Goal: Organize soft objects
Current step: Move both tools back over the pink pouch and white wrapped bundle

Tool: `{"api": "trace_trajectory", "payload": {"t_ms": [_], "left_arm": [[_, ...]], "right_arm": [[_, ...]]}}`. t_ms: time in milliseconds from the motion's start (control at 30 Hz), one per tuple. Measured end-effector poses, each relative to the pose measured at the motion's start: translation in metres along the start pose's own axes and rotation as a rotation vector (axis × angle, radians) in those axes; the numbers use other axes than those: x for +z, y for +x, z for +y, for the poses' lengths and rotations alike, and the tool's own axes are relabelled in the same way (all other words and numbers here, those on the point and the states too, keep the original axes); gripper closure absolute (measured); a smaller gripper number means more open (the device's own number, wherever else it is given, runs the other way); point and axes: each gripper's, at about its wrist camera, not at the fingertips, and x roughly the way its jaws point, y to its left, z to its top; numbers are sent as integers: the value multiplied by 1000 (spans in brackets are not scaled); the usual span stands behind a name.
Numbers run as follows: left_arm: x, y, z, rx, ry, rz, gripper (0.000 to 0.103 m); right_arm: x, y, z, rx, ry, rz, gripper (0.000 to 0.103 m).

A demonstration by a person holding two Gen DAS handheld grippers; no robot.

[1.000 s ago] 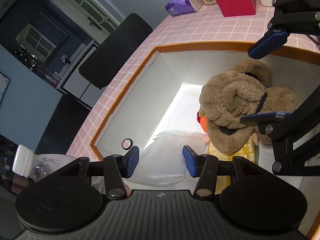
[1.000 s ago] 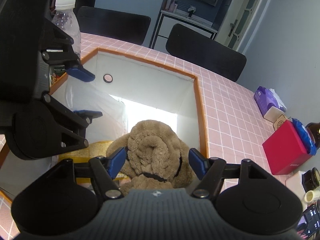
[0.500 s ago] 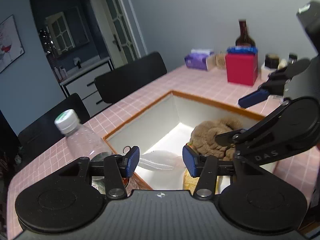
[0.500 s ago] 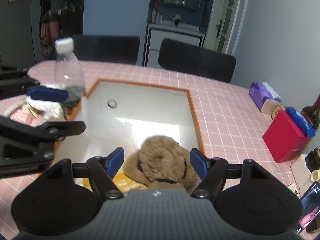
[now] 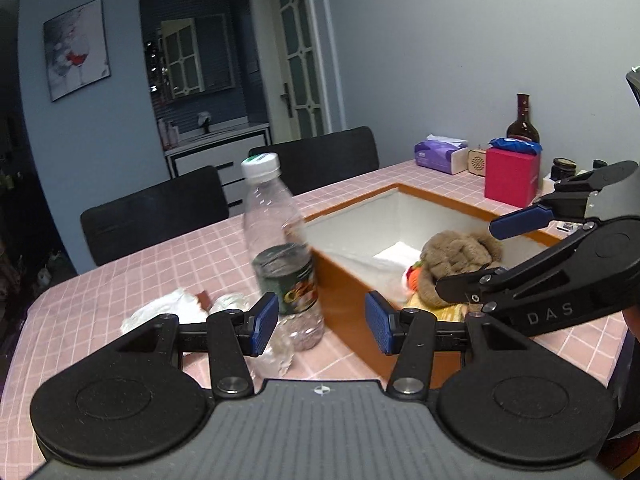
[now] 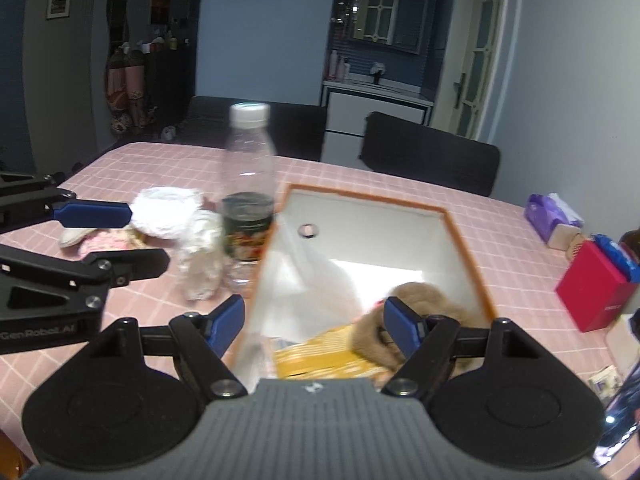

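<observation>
Both grippers have come up and back out of the box, so the pink tiled table now fills the view where a second ago only the box's white inside showed. The box sits by the near edge with the brown plush toy lying inside it, beside a yellow packet and a crumpled clear bag. That soft thing looks put away.

The right gripper hangs above the box's near end with nothing between its blue pads; its jaws have just been opening wider, and the toy sits below and beyond them, let go. The left gripper now faces across the table, jaws half apart and empty, the clear plastic bottle standing just past them at the box's outer wall.

Left of the bottle lie the things still outside: a white crumpled cloth, something pink and soft beside it, and a scrunched clear wrapper. I'd guess the left gripper goes there next; the bottle stands close enough to be knocked over.
</observation>
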Motion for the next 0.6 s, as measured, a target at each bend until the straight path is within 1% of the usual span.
{"api": "trace_trajectory", "payload": {"t_ms": [100, 300, 500, 600], "left_arm": [[-13, -5, 12, 33, -36, 4, 44], [-38, -13, 45, 90, -106, 17, 44], [-64, -15, 77, 135, -148, 35, 43], [-74, -13, 89, 145, -151, 36, 41]], "right_arm": [[-2, 3, 22, 30, 3, -15, 27], [-9, 18, 63, 49, -3, -56, 27], [-19, 50, 98, 73, -34, -73, 27], [-23, 65, 111, 67, -42, -83, 27]]}}
